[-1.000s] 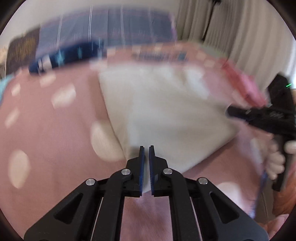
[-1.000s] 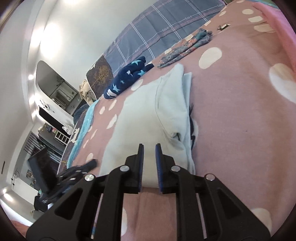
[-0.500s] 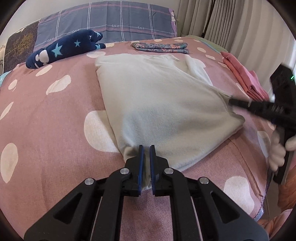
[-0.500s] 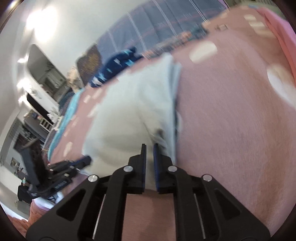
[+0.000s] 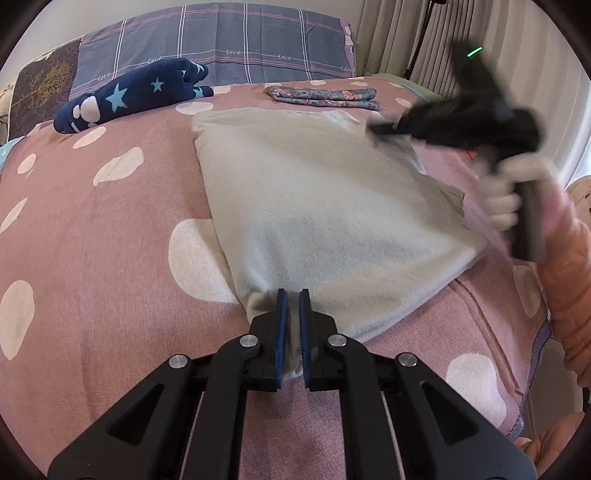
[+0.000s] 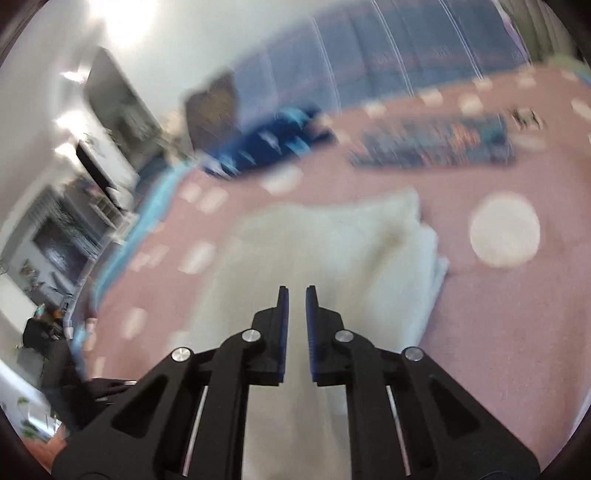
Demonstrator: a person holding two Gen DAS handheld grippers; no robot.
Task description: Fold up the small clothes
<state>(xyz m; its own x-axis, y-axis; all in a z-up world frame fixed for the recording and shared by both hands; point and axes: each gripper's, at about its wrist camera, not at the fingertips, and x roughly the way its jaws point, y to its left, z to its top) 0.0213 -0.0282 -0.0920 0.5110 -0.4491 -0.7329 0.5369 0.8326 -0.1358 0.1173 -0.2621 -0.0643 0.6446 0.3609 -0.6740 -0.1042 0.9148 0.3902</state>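
A pale cream garment [image 5: 314,192] lies spread on the pink dotted bedspread [image 5: 92,240]. My left gripper [image 5: 290,295] is shut on its near corner, with cloth bunched between the fingers. In the left wrist view my right gripper [image 5: 373,129] is a dark blur over the garment's far right part, held by a gloved hand [image 5: 506,195]. The right wrist view is smeared by motion. There the right gripper [image 6: 295,291] stands nearly closed over the garment [image 6: 332,240], and pale cloth fills the narrow gap and runs back under the fingers.
A navy star-patterned piece [image 5: 133,96] and a folded floral piece [image 5: 321,96] lie at the far end, before a checked pillow [image 5: 221,40]. Curtains [image 5: 399,33] hang behind. The bed's edge [image 5: 532,332] drops off at the right, beside an orange sleeve [image 5: 569,288].
My right gripper has swung from the garment's right edge toward its far end, and its view has turned to face the pillow. The left gripper has kept still on the near corner.
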